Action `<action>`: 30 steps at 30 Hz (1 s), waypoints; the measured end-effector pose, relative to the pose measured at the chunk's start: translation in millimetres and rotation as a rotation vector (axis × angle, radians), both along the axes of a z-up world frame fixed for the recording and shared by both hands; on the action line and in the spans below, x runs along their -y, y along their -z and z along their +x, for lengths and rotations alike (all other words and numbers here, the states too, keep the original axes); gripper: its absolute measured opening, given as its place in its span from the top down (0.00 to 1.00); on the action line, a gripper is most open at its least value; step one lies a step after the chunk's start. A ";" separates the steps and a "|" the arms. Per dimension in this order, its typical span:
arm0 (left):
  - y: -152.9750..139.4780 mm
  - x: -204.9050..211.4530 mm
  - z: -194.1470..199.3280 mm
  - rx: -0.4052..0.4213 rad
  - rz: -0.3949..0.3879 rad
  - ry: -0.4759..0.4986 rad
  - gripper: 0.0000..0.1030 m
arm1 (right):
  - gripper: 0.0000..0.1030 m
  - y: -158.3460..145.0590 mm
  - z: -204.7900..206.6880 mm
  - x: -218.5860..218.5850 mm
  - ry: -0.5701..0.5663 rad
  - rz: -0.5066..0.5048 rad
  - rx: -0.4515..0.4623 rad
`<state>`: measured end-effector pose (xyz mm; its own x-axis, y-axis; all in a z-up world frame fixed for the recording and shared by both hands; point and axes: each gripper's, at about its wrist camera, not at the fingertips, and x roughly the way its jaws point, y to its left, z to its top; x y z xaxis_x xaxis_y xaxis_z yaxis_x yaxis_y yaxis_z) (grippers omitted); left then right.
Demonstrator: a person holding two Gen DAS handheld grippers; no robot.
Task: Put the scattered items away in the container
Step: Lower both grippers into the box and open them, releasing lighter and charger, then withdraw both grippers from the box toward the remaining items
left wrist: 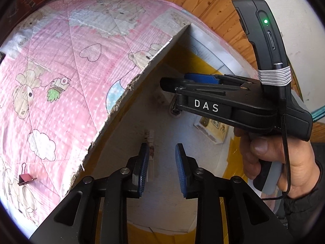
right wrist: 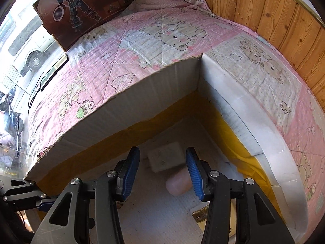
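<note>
While both sets of jaws hang spread and empty, the box (right wrist: 126, 109) walls stand clear around them.

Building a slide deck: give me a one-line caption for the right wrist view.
Right gripper hangs over the cardboard box on the pink quilt, jaws open above a pink cylinder.

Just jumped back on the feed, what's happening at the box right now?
A person is holding both grippers over the open cardboard box on the pink quilt. The left gripper has its jaws apart above a small clear bottle on the box floor, gripping nothing. The right gripper is open too, over a pale pink item and a white block already inside. A red binder clip lies on the quilt outside the box.
</note>
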<state>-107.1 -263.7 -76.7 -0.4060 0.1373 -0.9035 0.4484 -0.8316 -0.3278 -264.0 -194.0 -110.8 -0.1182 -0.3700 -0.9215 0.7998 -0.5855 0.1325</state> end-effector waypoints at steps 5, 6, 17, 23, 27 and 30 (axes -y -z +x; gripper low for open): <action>-2.1 -1.4 7.3 -0.002 -0.003 -0.006 0.70 | 0.52 -10.8 -1.3 -9.3 0.029 -0.033 0.010; -2.8 -2.6 8.9 -0.002 -0.003 -0.008 0.69 | 0.52 -14.2 -0.2 -11.0 0.030 -0.037 0.007; -27.6 -28.6 22.7 -0.040 -0.077 0.021 0.69 | 0.52 -43.5 21.7 -41.6 0.037 -0.072 0.005; -45.6 -48.5 35.3 -0.065 -0.135 0.043 0.69 | 0.52 -57.3 41.3 -68.3 0.053 -0.103 0.005; -57.3 -60.7 45.9 -0.084 -0.165 0.057 0.69 | 0.52 -70.5 59.3 -85.4 0.060 -0.129 -0.020; -64.4 -70.6 52.5 -0.097 -0.177 0.067 0.69 | 0.52 -82.9 73.9 -98.6 0.063 -0.151 -0.056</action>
<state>-54.6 -193.1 -12.4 -0.4878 0.0100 -0.8729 0.3630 -0.9070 -0.2132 -190.1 -95.4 -27.8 -0.1952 -0.4940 -0.8473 0.7709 -0.6113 0.1788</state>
